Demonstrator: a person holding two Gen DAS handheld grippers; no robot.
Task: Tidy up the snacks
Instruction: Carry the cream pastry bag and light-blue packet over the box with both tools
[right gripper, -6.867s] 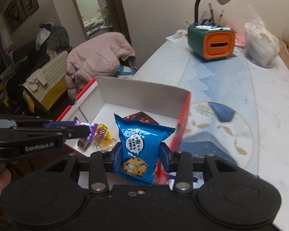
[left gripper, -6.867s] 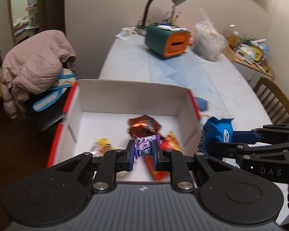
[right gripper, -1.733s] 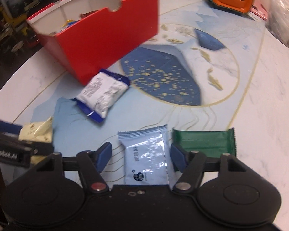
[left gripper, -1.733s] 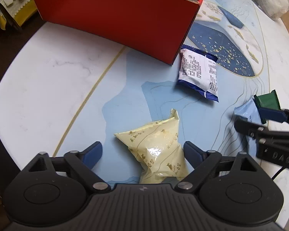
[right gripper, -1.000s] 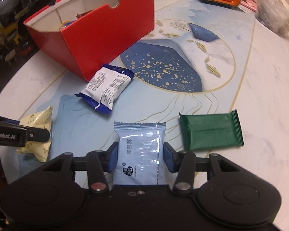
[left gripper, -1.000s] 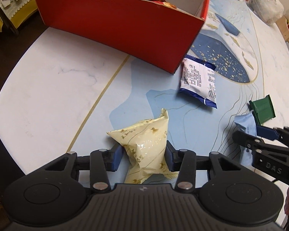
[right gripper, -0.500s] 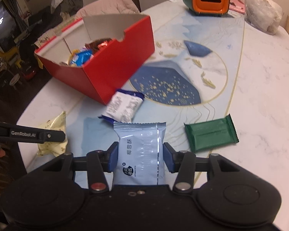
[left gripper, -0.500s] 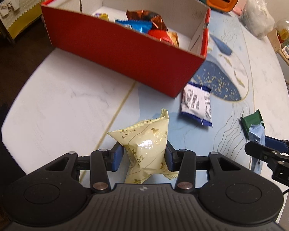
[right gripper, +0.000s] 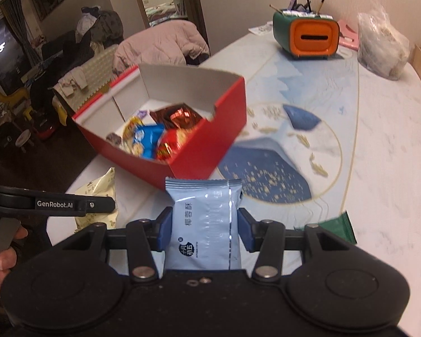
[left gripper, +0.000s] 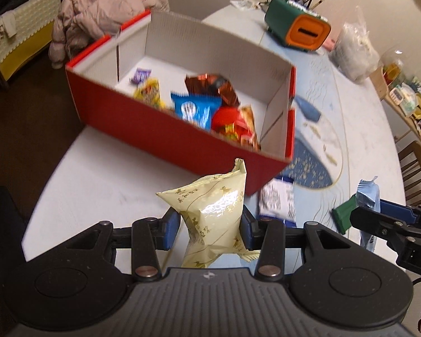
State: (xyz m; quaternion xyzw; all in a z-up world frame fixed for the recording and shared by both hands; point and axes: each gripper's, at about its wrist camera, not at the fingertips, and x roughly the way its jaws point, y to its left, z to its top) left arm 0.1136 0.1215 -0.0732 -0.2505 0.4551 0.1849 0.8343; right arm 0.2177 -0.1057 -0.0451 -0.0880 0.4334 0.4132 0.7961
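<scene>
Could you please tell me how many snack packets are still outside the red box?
4: cream packet in the left tongs, pale blue packet in the right tongs, white-and-blue packet and green packet on the table.

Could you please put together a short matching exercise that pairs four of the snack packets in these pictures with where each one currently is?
Things:
1. cream-yellow packet
2. pale blue packet
3. green packet
4. bright blue cookie packet

Places:
A. inside the red box
B. clamped in the right gripper
C. lying on the table
D. clamped in the left gripper

Pairs: 1-D, 2-B, 3-C, 4-A
</scene>
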